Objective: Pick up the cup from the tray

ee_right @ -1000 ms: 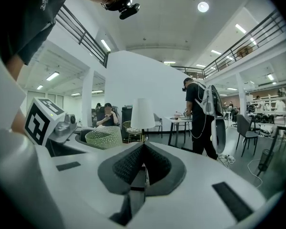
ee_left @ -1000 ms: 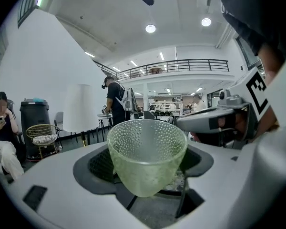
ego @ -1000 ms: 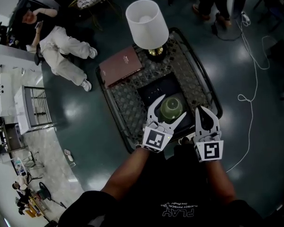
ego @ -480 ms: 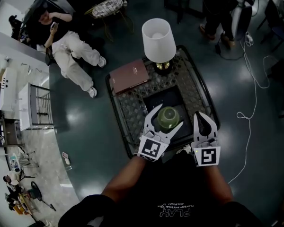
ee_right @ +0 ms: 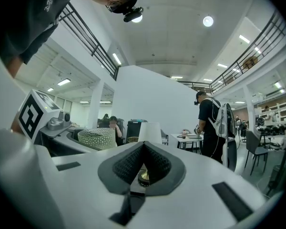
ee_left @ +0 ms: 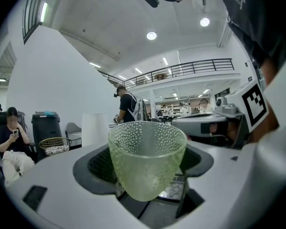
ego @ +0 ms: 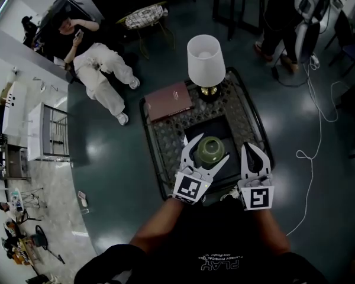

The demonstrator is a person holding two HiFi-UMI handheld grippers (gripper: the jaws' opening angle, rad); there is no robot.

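Observation:
A pale green dimpled glass cup [ego: 210,149] stands upright between the jaws of my left gripper [ego: 207,149], which is shut on it. In the left gripper view the cup [ee_left: 147,159] fills the gap between the two grey pads. It hangs over the near part of the dark tray [ego: 192,128] on the mesh table [ego: 155,136]. My right gripper [ego: 253,151] hovers just to the right of the cup, over the table's near right edge. Its jaws are shut with nothing in them [ee_right: 142,149]. The cup [ee_right: 95,138] also shows at the left of the right gripper view.
A white-shaded lamp [ego: 206,61] with a brass base stands at the table's far end, with a brown book [ego: 170,100] to its left. A person sits on the floor at the far left [ego: 97,64]. Another stands at the far right [ego: 281,22]. A white cable [ego: 310,123] trails across the floor.
The head view has shifted, so the table and lamp now sit farther right and lower in the picture. The cup stays between the left jaws. Both grippers have kept their places relative to each other.

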